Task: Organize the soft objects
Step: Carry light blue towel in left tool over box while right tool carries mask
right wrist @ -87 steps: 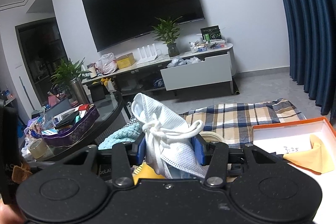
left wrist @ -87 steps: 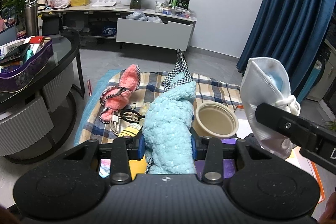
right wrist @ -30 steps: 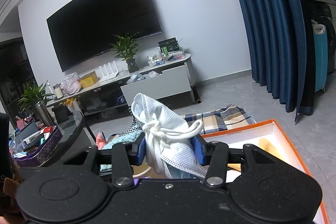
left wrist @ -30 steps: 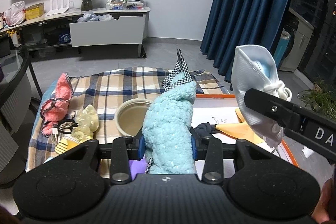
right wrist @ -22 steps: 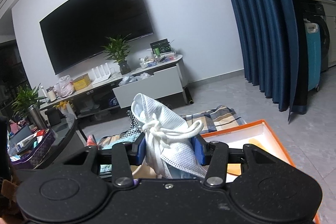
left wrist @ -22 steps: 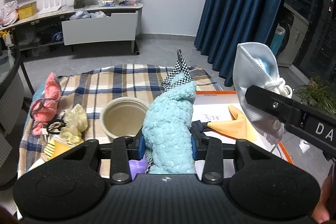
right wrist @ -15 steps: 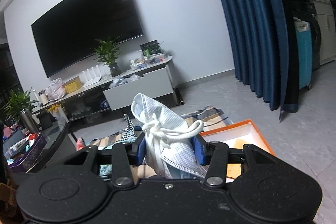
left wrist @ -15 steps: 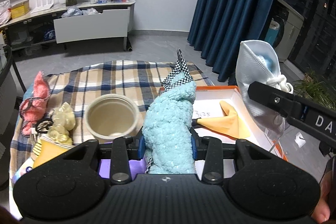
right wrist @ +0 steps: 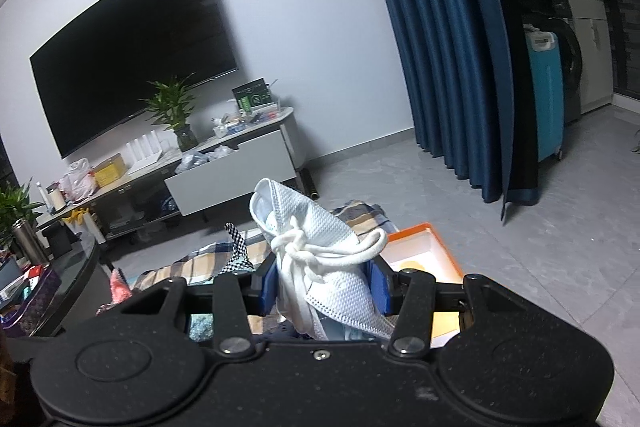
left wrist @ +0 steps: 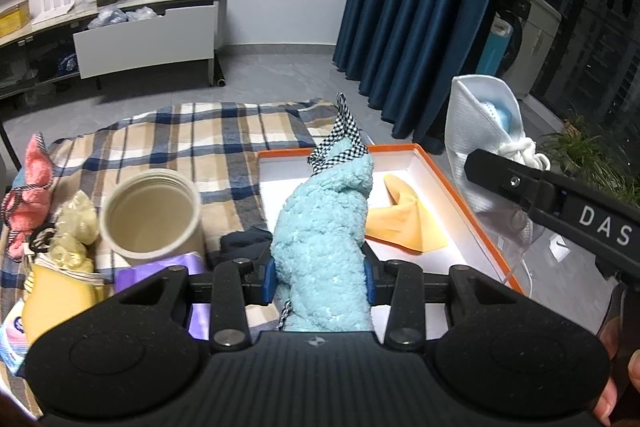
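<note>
My left gripper (left wrist: 319, 281) is shut on a fluffy light-blue cloth (left wrist: 326, 223) with a black-and-white checked strip at its top, held over the near left part of an orange-rimmed white box (left wrist: 448, 179). A yellow cloth (left wrist: 404, 217) lies inside the box. My right gripper (right wrist: 325, 289) is shut on a bundle of white face masks (right wrist: 316, 247) tied with their ear loops. In the left wrist view the same face masks (left wrist: 484, 143) hang over the box's right rim.
A plaid blanket (left wrist: 192, 143) covers the floor, with a beige round pot (left wrist: 150, 215), a pink fluffy cloth (left wrist: 30, 187), a pale yellow item (left wrist: 76, 227) and purple packets (left wrist: 160, 275) on it. Blue curtains (left wrist: 420, 7) hang behind. A white TV cabinet (left wrist: 148, 35) stands by the far wall.
Both grippers have swung to the right with their loads. The orange box has come under the blue cloth and the pot has slid to the left of the view.
</note>
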The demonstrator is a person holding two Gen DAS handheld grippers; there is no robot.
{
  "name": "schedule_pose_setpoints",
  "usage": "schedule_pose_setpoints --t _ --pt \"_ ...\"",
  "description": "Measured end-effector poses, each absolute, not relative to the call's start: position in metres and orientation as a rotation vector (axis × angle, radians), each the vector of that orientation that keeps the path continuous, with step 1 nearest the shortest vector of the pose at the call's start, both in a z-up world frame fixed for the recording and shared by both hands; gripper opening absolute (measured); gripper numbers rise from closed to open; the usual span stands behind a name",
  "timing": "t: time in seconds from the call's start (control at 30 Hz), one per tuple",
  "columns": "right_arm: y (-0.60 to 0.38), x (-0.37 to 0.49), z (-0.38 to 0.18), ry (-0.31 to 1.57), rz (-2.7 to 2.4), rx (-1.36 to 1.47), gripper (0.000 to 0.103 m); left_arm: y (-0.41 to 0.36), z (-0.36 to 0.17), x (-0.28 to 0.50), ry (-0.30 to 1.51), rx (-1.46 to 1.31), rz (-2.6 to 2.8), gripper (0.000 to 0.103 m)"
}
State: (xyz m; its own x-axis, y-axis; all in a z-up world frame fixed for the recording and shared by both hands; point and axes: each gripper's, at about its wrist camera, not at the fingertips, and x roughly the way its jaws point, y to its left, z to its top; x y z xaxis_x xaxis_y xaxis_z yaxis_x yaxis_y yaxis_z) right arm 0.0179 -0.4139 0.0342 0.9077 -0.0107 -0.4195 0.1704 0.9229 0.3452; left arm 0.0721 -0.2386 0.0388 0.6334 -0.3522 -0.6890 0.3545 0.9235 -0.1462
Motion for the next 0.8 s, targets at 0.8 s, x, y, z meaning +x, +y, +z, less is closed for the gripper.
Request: schedule_pose_setpoints --t 0.8 --pt "-0.446 0.018 -0.001 0.495 -0.168 0.437 0.057 -0.28 0.012 0.073 0.863 0.04 -0.448 0.04"
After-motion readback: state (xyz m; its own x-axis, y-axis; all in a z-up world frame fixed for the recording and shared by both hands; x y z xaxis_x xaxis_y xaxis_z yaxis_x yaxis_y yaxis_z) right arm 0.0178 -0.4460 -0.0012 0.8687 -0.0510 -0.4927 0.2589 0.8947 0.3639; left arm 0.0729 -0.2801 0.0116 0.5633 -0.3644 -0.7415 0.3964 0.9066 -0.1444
